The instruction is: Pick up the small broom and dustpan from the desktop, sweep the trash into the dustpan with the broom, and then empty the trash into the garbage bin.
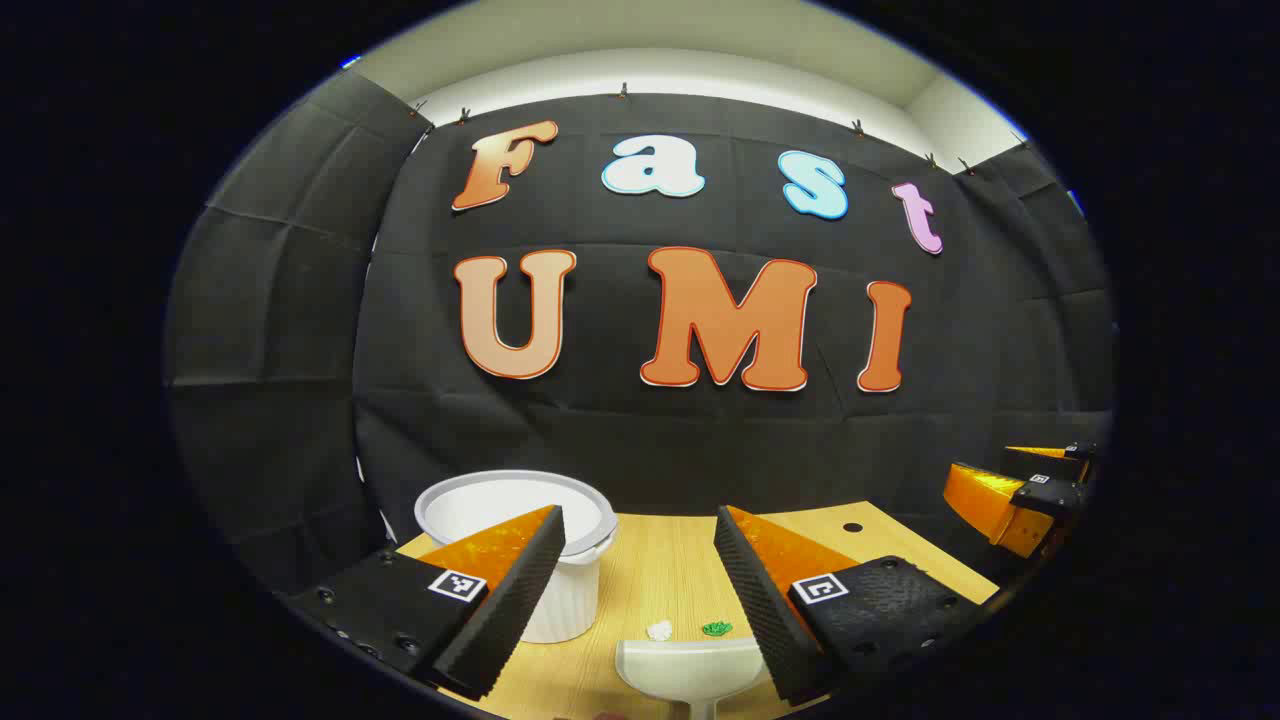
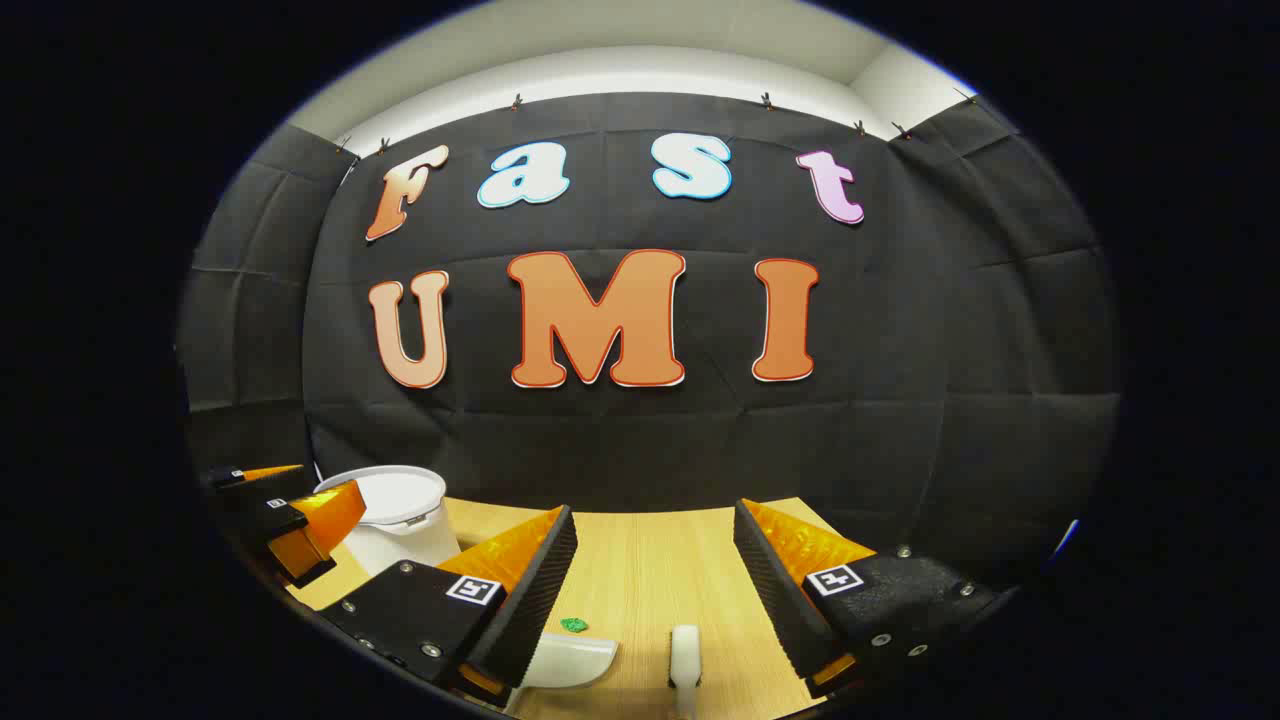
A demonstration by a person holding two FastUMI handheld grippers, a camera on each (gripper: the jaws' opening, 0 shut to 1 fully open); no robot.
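Both my grippers, left (image 1: pixel 637 560) and right (image 2: pixel 655 560), hang above the desk (image 1: pixel 660 570) with jaws spread wide, holding nothing. The dustpan (image 1: pixel 690 672) lies just below my left jaws, white scrap (image 1: pixel 659 630) and green scrap (image 1: pixel 716 628) just beyond its edge, and the broom (image 2: pixel 685 655) lies below my right. The bin (image 1: pixel 530 530) stands at the desk's back left.

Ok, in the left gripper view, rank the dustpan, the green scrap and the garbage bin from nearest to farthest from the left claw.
1. dustpan: nearest, low between the left claw fingers, at the desk's near edge.
2. green scrap: just beyond the dustpan's rim, slightly right, beside a white scrap that is too close to rank apart.
3. garbage bin: farthest, back left, partly behind one finger.
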